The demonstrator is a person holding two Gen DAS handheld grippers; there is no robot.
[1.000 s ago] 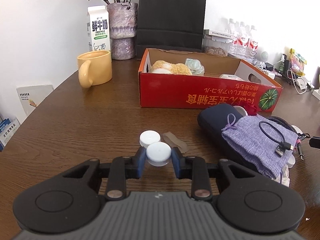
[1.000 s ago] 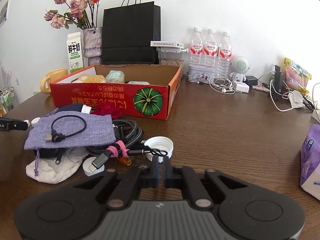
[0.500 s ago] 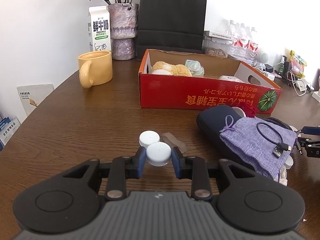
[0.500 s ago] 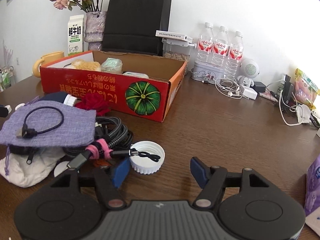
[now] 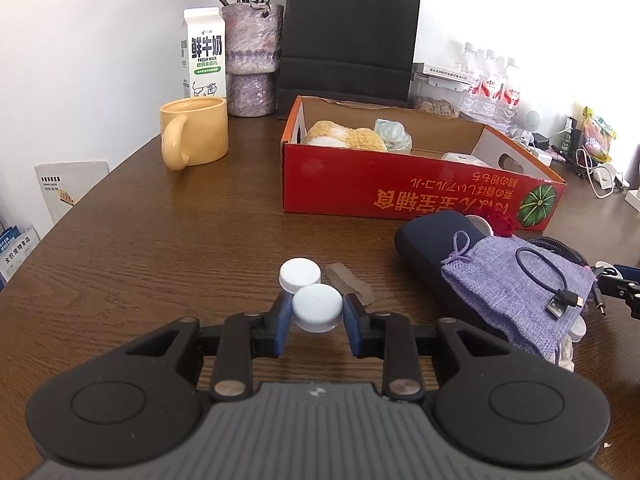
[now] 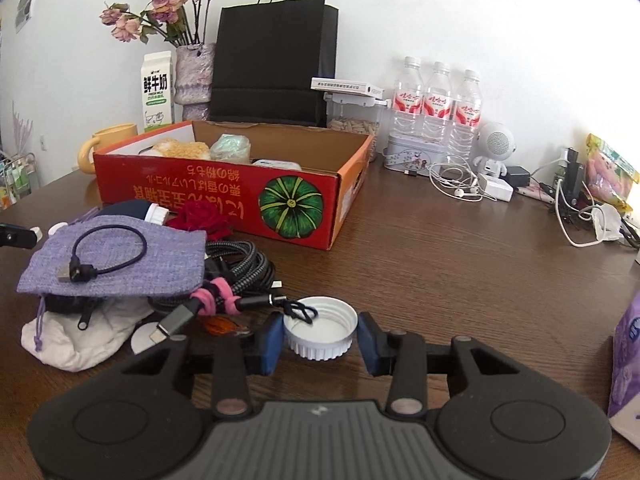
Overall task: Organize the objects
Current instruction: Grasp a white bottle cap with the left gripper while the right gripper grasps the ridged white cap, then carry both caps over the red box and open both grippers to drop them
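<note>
Wooden table (image 5: 168, 240): milk carton (image 5: 203, 54) reads "FRESH MILK".

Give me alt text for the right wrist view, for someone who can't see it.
The right gripper is closing its blue fingers around an upturned white bottle cap on the wooden table. Tangled cables and a purple pouch lie left, a red cardboard box behind.

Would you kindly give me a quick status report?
Left claw shut on small white cap. Right claw closing around upturned white lid, not yet gripping. Thin black cord drapes into lid.
</note>
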